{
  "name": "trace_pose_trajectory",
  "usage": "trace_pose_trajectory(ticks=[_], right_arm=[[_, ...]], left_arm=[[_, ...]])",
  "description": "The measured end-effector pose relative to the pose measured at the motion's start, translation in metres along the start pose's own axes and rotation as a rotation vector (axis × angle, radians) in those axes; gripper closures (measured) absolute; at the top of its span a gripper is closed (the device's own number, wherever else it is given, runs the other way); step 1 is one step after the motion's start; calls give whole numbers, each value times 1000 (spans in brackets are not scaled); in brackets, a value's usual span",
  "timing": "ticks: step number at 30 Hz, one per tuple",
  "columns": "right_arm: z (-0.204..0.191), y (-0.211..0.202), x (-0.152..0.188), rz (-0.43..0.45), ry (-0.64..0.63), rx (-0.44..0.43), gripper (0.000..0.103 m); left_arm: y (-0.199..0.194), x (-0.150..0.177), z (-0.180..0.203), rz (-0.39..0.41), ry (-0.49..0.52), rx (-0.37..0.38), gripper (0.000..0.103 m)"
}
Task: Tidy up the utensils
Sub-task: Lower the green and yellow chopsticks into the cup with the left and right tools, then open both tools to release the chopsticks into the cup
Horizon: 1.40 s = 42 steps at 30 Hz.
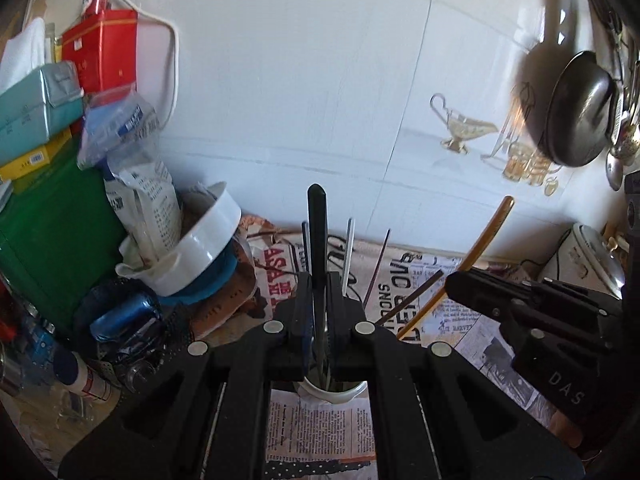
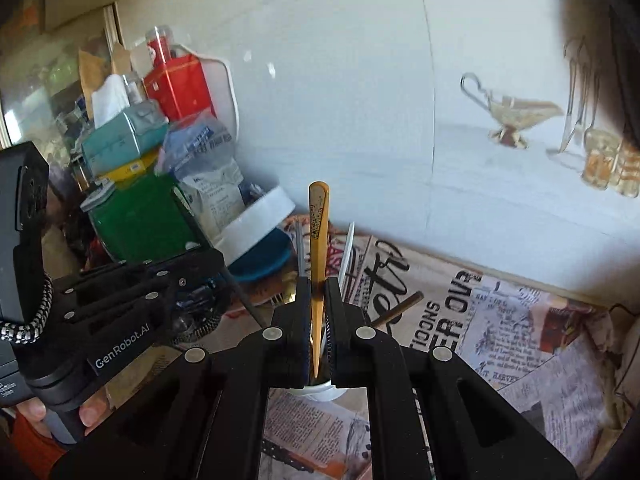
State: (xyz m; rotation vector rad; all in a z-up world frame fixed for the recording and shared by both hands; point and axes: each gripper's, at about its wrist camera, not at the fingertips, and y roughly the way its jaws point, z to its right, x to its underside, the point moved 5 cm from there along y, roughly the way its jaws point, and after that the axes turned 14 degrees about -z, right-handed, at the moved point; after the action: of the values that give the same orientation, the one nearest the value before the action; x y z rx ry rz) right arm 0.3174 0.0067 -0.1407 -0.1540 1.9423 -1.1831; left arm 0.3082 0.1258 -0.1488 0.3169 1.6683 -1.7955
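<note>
In the left wrist view, my left gripper (image 1: 319, 282) is shut on a black-handled utensil (image 1: 317, 220) that stands upright. Its lower end reaches into a white cup (image 1: 334, 393) below the fingers. Thin chopsticks, one white (image 1: 349, 254) and one dark (image 1: 377, 266), also rise from the cup. At the right, my right gripper (image 1: 451, 282) grips a golden-brown utensil (image 1: 493, 229). In the right wrist view, my right gripper (image 2: 317, 285) is shut on that flat golden utensil (image 2: 318, 220), above the same cup (image 2: 320, 393). The left gripper (image 2: 218, 260) is close on the left.
Newspaper (image 1: 404, 280) covers the counter. Stacked boxes, bags and a tilted white bowl (image 1: 200, 248) crowd the left side by a green box (image 2: 140, 220). A dark pan (image 1: 578, 108) hangs on the tiled wall at right, above a white appliance (image 1: 588, 256). A hand (image 2: 94, 414) holds the left gripper's handle.
</note>
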Motion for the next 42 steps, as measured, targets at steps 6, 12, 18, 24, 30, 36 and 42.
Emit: trace_pose_trajectory(ticks=[6, 12, 18, 24, 30, 36, 42], right_arm=[[15, 33, 10, -98, 33, 9, 97], [17, 51, 13, -163, 21, 10, 97], [16, 53, 11, -176, 8, 15, 96], [15, 37, 10, -154, 0, 23, 95], [16, 3, 14, -94, 7, 44, 87], [19, -29, 27, -50, 20, 89, 81], [31, -50, 52, -45, 59, 141, 78]], left_arm=[[37, 12, -1, -97, -7, -4, 98], [57, 18, -2, -156, -13, -17, 99], [60, 18, -2, -176, -16, -41, 98], [42, 18, -2, -150, -12, -63, 96], [10, 20, 2, -95, 0, -71, 86], [-23, 28, 11, -34, 19, -77, 65], [-35, 44, 26, -34, 58, -51, 48]])
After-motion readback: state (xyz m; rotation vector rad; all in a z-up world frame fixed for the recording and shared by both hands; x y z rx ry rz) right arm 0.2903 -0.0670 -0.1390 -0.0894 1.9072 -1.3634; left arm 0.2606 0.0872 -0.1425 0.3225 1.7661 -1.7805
